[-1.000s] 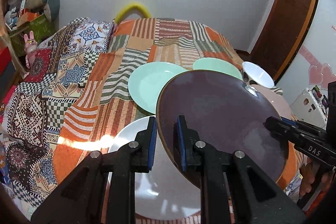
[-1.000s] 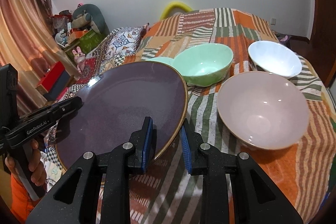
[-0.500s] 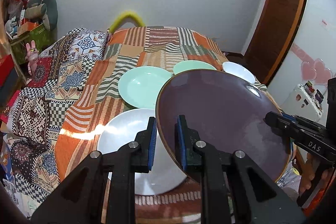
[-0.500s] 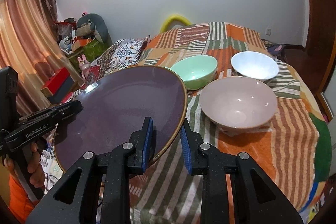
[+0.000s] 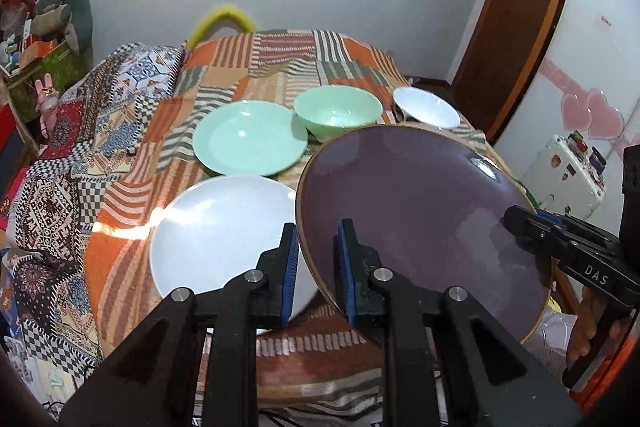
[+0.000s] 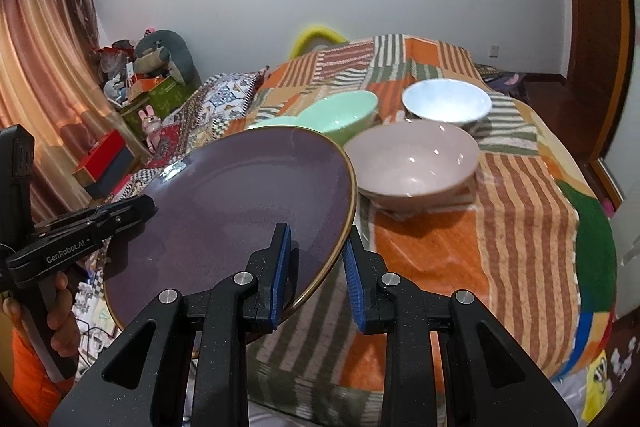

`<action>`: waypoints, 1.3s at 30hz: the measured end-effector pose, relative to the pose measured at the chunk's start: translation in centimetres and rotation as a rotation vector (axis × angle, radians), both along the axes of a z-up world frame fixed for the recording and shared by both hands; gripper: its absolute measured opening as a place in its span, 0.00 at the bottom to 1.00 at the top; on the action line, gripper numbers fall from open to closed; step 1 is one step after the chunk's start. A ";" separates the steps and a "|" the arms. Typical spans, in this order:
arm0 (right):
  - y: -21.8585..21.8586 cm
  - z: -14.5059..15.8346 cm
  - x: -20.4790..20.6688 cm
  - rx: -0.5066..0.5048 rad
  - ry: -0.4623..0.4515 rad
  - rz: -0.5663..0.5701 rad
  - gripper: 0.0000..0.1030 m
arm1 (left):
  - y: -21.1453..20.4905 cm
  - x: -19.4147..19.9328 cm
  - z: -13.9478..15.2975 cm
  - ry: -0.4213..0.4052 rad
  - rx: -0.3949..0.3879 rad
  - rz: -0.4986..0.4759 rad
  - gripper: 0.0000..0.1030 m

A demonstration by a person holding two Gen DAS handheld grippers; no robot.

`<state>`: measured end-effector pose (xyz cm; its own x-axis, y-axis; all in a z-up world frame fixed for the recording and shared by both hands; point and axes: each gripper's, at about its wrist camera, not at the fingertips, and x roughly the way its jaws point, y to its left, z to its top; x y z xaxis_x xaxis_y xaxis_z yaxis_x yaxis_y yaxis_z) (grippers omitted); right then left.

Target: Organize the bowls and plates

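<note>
A dark purple plate (image 5: pixel 420 219) with a gold rim hangs tilted above the near edge of the table, held from both sides. My left gripper (image 5: pixel 316 239) is shut on its left rim. My right gripper (image 6: pixel 316 247) is shut on the opposite rim of the purple plate (image 6: pixel 248 203). On the patchwork cloth lie a white plate (image 5: pixel 224 227) and a green plate (image 5: pixel 250 143). Behind them stand a green bowl (image 5: pixel 338 111) and a white bowl (image 5: pixel 426 107). A pink bowl (image 6: pixel 412 159) stands just right of the held plate.
The round table (image 6: pixel 520 211) wears an orange striped patchwork cloth. A patterned blanket (image 5: pixel 60 155) covers furniture at the left. A wooden door (image 5: pixel 516 27) stands at the right. A person's hand (image 6: pixel 60 307) grips the left tool's handle.
Both grippers have drawn back from the table with the purple plate between them. The dishes on the cloth now look farther off, and the whole white plate shows.
</note>
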<state>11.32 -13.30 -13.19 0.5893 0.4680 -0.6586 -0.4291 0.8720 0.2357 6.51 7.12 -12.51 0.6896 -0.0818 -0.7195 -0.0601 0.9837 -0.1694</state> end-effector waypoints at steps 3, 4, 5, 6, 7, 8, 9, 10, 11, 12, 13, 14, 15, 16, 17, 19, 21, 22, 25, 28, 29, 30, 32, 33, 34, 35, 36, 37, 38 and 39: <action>-0.7 -0.6 -0.2 -0.005 0.018 -0.007 0.23 | -0.8 0.3 -0.6 0.025 0.003 -0.014 0.19; -0.9 -0.8 -0.3 -0.007 0.023 -0.008 0.23 | -1.0 0.4 -0.9 0.035 0.003 -0.017 0.19; -1.1 -1.1 -0.2 -0.007 0.033 -0.011 0.23 | -1.2 0.4 -1.0 0.041 0.002 -0.019 0.19; -1.2 -1.3 -0.2 -0.008 0.038 -0.012 0.23 | -1.4 0.5 -1.3 0.050 0.000 -0.022 0.19; -1.3 -1.6 -0.2 -0.011 0.045 -0.014 0.23 | -1.5 0.6 -1.6 0.063 -0.002 -0.024 0.19; -1.5 -1.7 -0.2 -0.012 0.049 -0.015 0.23 | -1.7 0.8 -1.9 0.074 -0.003 -0.027 0.19; -1.6 -2.0 -0.1 -0.015 0.058 -0.017 0.23 | -1.9 0.9 -2.3 0.087 -0.003 -0.030 0.19; -1.8 -2.3 -0.3 -0.017 0.062 -0.019 0.23 | -2.1 1.1 -2.6 0.098 -0.003 -0.032 0.19; -1.9 -2.7 -0.2 -0.021 0.074 -0.022 0.23 | -2.3 1.1 -2.9 0.108 -0.004 -0.035 0.19; -2.1 -2.9 -0.2 -0.022 0.080 -0.024 0.23 | -2.4 1.3 -3.2 0.118 -0.004 -0.038 0.19; -2.2 -3.2 -0.1 -0.023 0.090 -0.026 0.23 | -2.5 1.4 -3.4 0.127 -0.004 -0.040 0.19; -2.3 -3.4 -0.1 -0.023 0.097 -0.027 0.23 | -2.6 1.5 -3.7 0.135 -0.003 -0.042 0.19; -2.4 -3.6 -0.1 -0.022 0.104 -0.028 0.23 | -2.7 1.6 -4.0 0.143 -0.004 -0.042 0.19; -2.6 -3.8 0.0 -0.020 0.113 -0.027 0.23 | -2.8 1.7 -4.3 0.152 -0.004 -0.039 0.19; -2.7 -3.9 0.0 -0.019 0.119 -0.027 0.23 | -2.9 1.9 -4.5 0.160 -0.003 -0.039 0.19; -2.8 -4.3 0.1 -0.020 0.132 -0.029 0.23 | -3.0 2.2 -5.1 0.177 -0.003 -0.039 0.19; -2.8 -4.5 0.2 -0.022 0.140 -0.032 0.23 | -3.0 2.5 -5.6 0.194 -0.007 -0.042 0.19; -2.9 -4.7 0.2 -0.024 0.145 -0.034 0.23 | -3.0 2.7 -5.9 0.202 -0.008 -0.044 0.19; -3.0 -5.0 0.5 -0.029 0.158 -0.042 0.23 | -3.2 3.2 -6.5 0.222 -0.023 -0.052 0.19; -3.3 -5.2 0.7 -0.032 0.168 -0.050 0.24 | -3.5 3.5 -6.9 0.233 -0.022 -0.057 0.19; -3.4 -5.3 0.8 -0.034 0.174 -0.051 0.24 | -3.6 3.6 -7.0 0.237 -0.019 -0.059 0.19; -3.5 -5.4 0.9 -0.034 0.179 -0.053 0.24 | -3.7 3.8 -7.2 0.242 -0.016 -0.062 0.19; -3.7 -5.8 1.1 -0.034 0.190 -0.059 0.24 | -3.9 4.1 -7.5 0.252 -0.014 -0.066 0.19; -3.7 -5.9 1.2 -0.035 0.195 -0.061 0.24 | -4.0 4.3 -7.7 0.259 -0.013 -0.068 0.19; -3.8 -6.0 1.3 -0.035 0.200 -0.062 0.24 | -4.1 4.4 -7.8 0.264 -0.012 -0.070 0.19; -3.9 -6.2 1.4 -0.034 0.206 -0.066 0.24 | -4.2 4.5 -8.1 0.270 -0.013 -0.071 0.19; -3.9 -6.3 1.5 -0.036 0.209 -0.066 0.24 | -4.2 4.7 -8.3 0.278 -0.013 -0.073 0.19; -4.0 -6.4 1.5 -0.035 0.213 -0.068 0.24 | -4.3 4.8 -8.6 0.284 -0.013 -0.074 0.19; -4.1 -6.5 1.6 -0.031 0.218 -0.070 0.24 | -4.4 4.8 -8.8 0.290 -0.014 -0.075 0.19; -4.1 -6.6 1.7 -0.028 0.222 -0.071 0.24 | -4.4 5.0 -9.1 0.298 -0.017 -0.075 0.19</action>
